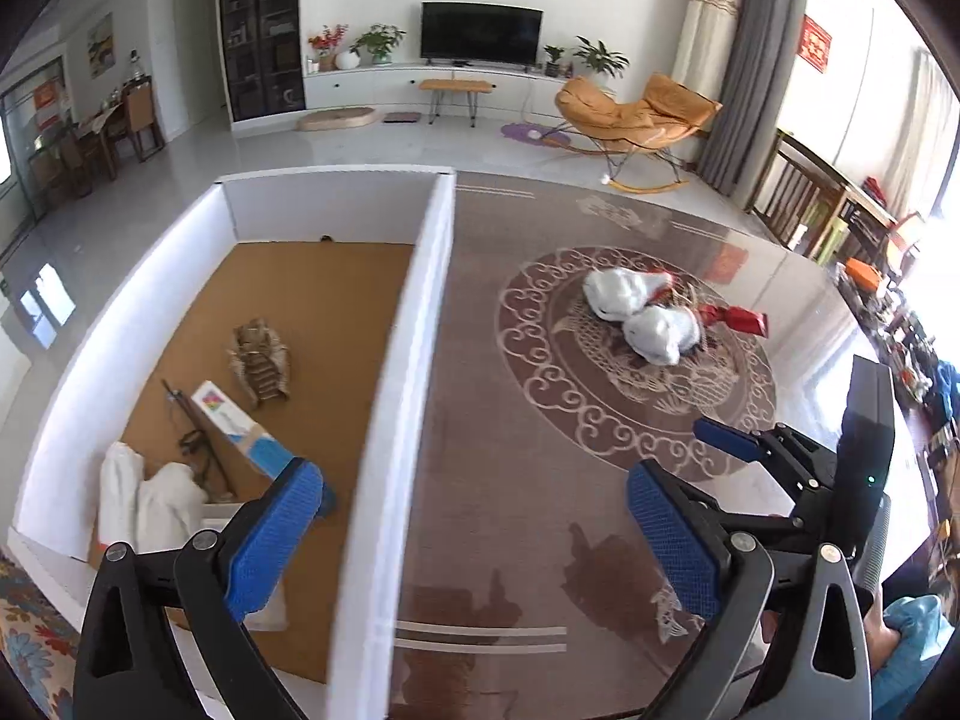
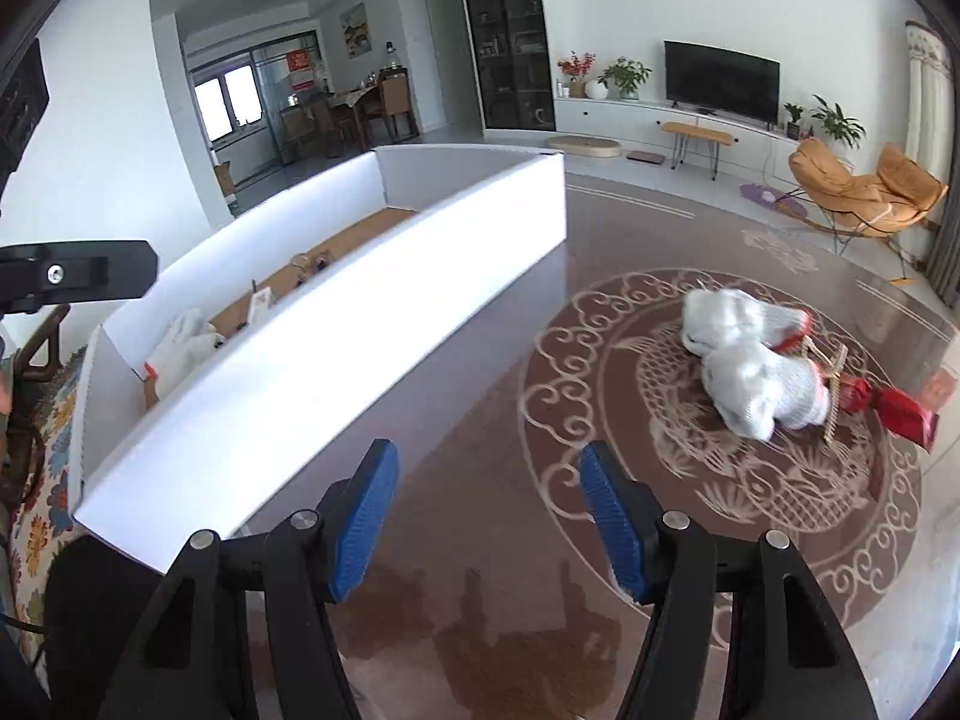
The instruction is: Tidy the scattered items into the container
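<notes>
A white-walled box (image 1: 423, 324) with a brown floor stands on the glossy brown table (image 1: 522, 510); it also shows in the right wrist view (image 2: 360, 324). Inside lie a white glove (image 1: 150, 504), a flat carton (image 1: 240, 426), a patterned pouch (image 1: 261, 357) and a dark cord. On the table lie two white gloves (image 1: 642, 315) and a red-wrapped item (image 1: 741, 318), also in the right wrist view (image 2: 750, 360). My left gripper (image 1: 474, 534) is open, straddling the box's near wall. My right gripper (image 2: 486, 528) is open and empty above the table; it also shows in the left wrist view (image 1: 729, 447).
The table has an ornate round pattern (image 2: 720, 450). A patterned cushion (image 2: 42, 480) lies left of the box. Beyond the table are an orange rocking chair (image 1: 636, 114), a TV (image 1: 480, 30) and wooden furniture (image 1: 828, 204) at the right.
</notes>
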Action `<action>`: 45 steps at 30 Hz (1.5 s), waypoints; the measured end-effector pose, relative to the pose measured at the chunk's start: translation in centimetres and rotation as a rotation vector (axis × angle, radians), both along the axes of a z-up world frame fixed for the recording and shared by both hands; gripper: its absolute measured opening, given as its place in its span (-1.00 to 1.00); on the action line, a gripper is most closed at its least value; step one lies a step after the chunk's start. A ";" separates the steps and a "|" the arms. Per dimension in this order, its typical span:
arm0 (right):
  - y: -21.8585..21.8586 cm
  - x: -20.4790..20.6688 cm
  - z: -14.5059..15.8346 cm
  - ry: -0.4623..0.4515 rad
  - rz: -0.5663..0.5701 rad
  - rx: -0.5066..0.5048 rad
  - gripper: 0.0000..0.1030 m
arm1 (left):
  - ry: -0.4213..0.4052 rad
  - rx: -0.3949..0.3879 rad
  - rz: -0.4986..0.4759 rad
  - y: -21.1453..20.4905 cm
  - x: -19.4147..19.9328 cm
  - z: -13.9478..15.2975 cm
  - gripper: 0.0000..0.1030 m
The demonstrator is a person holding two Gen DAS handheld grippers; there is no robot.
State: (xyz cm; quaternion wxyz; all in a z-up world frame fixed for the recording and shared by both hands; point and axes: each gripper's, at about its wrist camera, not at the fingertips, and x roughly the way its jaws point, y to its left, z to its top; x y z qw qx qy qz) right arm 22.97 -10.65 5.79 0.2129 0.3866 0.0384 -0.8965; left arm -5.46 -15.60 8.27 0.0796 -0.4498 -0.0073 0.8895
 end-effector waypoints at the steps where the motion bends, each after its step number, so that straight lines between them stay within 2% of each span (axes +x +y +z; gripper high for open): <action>1: 2.6 0.6 -1.1 -0.015 -0.047 0.032 0.24 | -0.021 0.009 -0.055 2.9 0.4 -1.3 1.00; 3: 7.9 2.1 -2.5 -0.035 -0.138 0.087 0.24 | -0.062 0.005 -0.138 8.2 0.6 -4.0 1.00; 6: 14.8 4.8 -3.4 -0.042 -0.250 0.154 0.24 | -0.095 -0.009 -0.170 13.7 -0.1 -7.9 1.00; 9: 18.9 6.4 -4.0 -0.038 -0.321 0.176 0.24 | -0.109 0.010 -0.151 15.2 -1.0 -11.0 1.00; 12: 20.7 6.0 -4.6 -0.069 -0.357 0.149 0.24 | -0.113 -0.008 -0.126 15.8 -1.5 -13.2 1.00; 14: 21.1 5.9 -4.4 -0.080 -0.365 0.126 0.24 | -0.057 -0.050 -0.127 15.9 -1.0 -13.3 1.00; 18: 20.6 5.2 -4.5 -0.087 -0.364 0.133 0.26 | -0.005 -0.089 -0.117 15.6 -1.2 -13.7 1.00; 29: 20.1 5.0 -4.7 -0.093 -0.367 0.126 0.36 | -0.005 -0.089 -0.067 15.4 -2.3 -13.7 1.00; 33: 20.1 5.1 -4.7 -0.093 -0.366 0.124 0.36 | -0.011 -0.090 0.003 15.6 -2.9 -13.8 1.00; 37: 20.0 5.1 -4.7 -0.093 -0.365 0.124 0.37 | -0.005 -0.088 -0.032 15.8 -3.2 -13.9 1.00; 45: 20.0 5.1 -4.7 -0.092 -0.366 0.128 0.37 | -0.005 -0.086 -0.035 15.8 -3.2 -13.9 1.00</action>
